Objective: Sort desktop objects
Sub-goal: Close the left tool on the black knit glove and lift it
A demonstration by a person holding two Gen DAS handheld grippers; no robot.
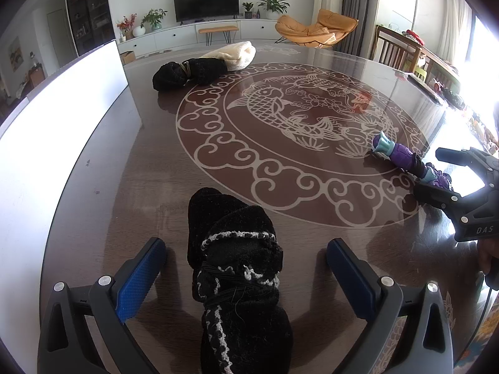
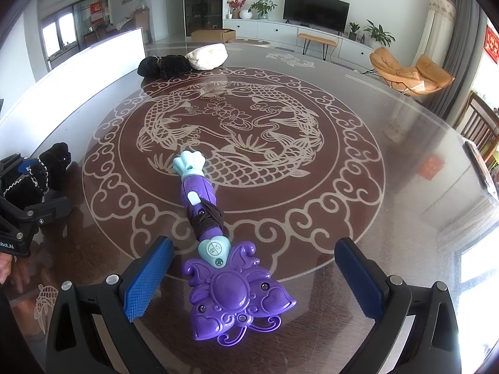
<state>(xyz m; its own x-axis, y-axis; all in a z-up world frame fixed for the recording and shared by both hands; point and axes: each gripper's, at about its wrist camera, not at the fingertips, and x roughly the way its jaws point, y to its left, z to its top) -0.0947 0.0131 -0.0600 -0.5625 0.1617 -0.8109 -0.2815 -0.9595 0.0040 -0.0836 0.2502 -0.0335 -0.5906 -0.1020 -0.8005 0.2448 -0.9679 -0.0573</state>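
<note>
A black fuzzy slipper bundle with white trim lies on the table between the wide-open fingers of my left gripper; it also shows in the right wrist view. A purple and teal toy wand lies between the open fingers of my right gripper, its flower head nearest the camera. In the left wrist view the wand and the right gripper are at the right. Neither gripper touches its object.
A second black bundle and a cream rolled cloth lie at the far side of the round brown table with a fish pattern. A white panel stands along the left. Chairs stand at the right.
</note>
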